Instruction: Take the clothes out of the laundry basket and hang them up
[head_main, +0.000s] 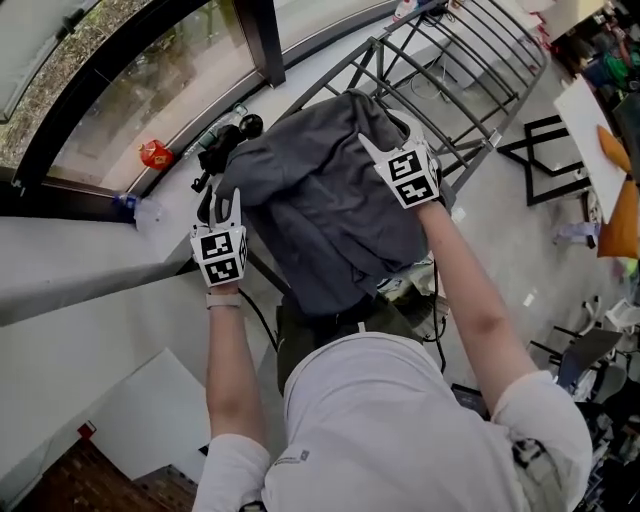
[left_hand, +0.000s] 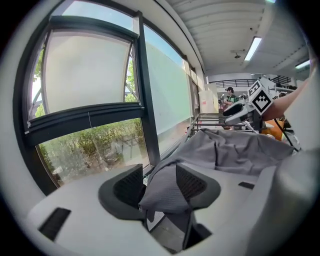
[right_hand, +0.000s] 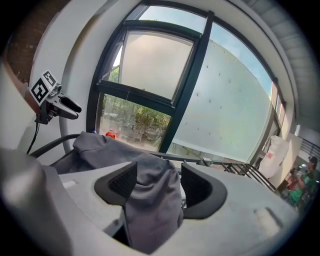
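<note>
Beyond the left fingers and off to their left, a small red object (head_main: 155, 154) lies outside the window (head_main: 130, 90), behind the glass. A black fitting (head_main: 228, 142) sits just ahead of those fingers, at the edge of the cloth.

The left gripper (head_main: 222, 203) is held out above the sill. Its fingers (left_hand: 128, 186) are released and stand well apart. A fold of the grey garment (head_main: 320, 200) hangs loose in the gap between them and lies across the front of the right-hand pad. From there the cloth spreads away to the right in a rumpled heap, draped over the near end of the drying rack (head_main: 470, 90).

The right gripper (head_main: 392, 140) is at the garment's opposite corner, level with the left one. Its fingers (right_hand: 122, 182) are released too and spread wide. A hump of the same grey cloth sits between them and sags below the pads, and the fingers do not close on it.

Past the right fingers the rack's dark metal bars run on, up and to the right. In each gripper view the other gripper shows across the heap of cloth.
</note>
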